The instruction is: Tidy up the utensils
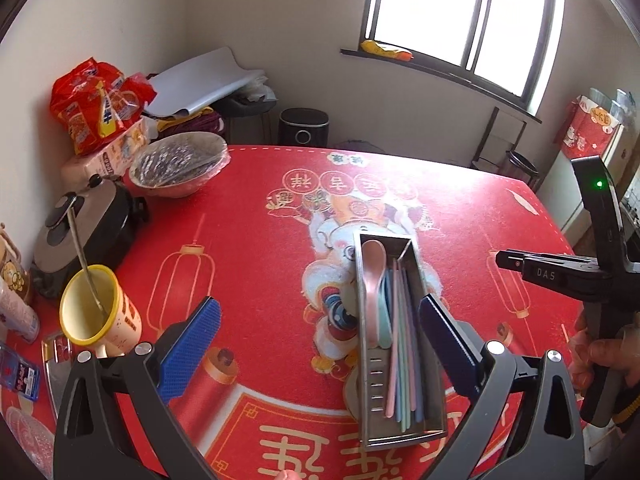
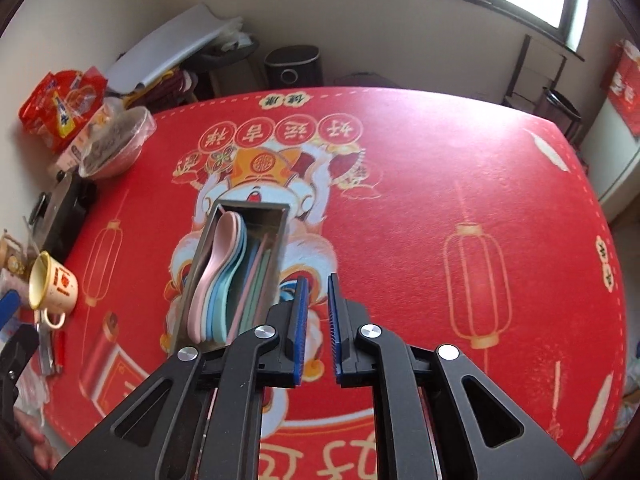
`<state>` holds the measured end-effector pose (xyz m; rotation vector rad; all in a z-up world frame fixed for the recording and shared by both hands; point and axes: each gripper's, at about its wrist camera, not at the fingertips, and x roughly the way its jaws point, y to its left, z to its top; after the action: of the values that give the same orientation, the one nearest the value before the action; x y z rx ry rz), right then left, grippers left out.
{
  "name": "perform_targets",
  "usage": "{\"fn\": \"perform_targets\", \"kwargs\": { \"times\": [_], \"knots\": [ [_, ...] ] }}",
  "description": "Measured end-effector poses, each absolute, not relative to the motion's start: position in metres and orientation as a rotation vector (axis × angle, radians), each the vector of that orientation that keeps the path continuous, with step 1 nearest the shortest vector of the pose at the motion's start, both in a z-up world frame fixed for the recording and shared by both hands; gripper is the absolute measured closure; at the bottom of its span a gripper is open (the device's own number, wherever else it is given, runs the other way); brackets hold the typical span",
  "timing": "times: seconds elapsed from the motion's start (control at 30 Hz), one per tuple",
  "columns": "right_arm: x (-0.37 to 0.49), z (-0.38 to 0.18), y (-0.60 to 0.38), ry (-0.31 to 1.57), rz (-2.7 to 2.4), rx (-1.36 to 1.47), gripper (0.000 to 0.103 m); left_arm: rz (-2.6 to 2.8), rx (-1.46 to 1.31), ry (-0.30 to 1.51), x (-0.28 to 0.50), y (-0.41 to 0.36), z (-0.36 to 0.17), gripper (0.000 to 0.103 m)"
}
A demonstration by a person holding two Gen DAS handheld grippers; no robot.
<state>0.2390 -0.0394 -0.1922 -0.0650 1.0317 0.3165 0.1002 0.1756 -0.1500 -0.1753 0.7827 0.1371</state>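
Observation:
A steel utensil tray point(image 1: 370, 408) lies on the red tablecloth point(image 1: 260, 260). It holds a pink spoon point(image 1: 373, 280), pale blue and green spoons under it, and several pastel chopsticks point(image 1: 404, 360). My left gripper point(image 1: 320, 344) is open and empty just above the tray's near end, its right finger over the tray's right wall. In the right wrist view the tray point(image 2: 280, 216) lies left of my right gripper point(image 2: 318, 328), which is nearly closed with a narrow gap and holds nothing. The right gripper's body point(image 1: 560, 276) shows at the left view's right edge.
A yellow-rimmed mug point(image 1: 100, 312) with a metal spoon in it stands at the left. Behind it are a black and grey cooker point(image 1: 80, 232), a wrapped bowl point(image 1: 180, 164) and red snack bags point(image 1: 96, 100). Small items lie at the table's left edge.

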Motion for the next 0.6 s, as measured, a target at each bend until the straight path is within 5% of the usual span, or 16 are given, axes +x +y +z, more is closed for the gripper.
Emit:
{"fn": "perform_targets", "kwargs": {
  "times": [0.07,0.2,0.3,0.6],
  "knots": [
    [0.234,-0.178,-0.063,0.989,0.282,-0.023,0.048,0.111,-0.154,0.765,0.107,0.164,-0.141,0.006],
    [0.220,-0.151,-0.105,0.908,0.197,0.016,0.039,0.051,-0.128,0.724,0.120,0.141,-0.123,0.006],
    [0.208,-0.131,-0.139,0.846,0.143,0.094,0.018,0.022,-0.096,0.693,0.130,0.120,-0.109,0.006],
    [0.167,-0.077,-0.201,0.664,-0.080,0.093,0.016,-0.119,-0.012,0.588,0.151,0.054,-0.077,0.006]
  ]
}}
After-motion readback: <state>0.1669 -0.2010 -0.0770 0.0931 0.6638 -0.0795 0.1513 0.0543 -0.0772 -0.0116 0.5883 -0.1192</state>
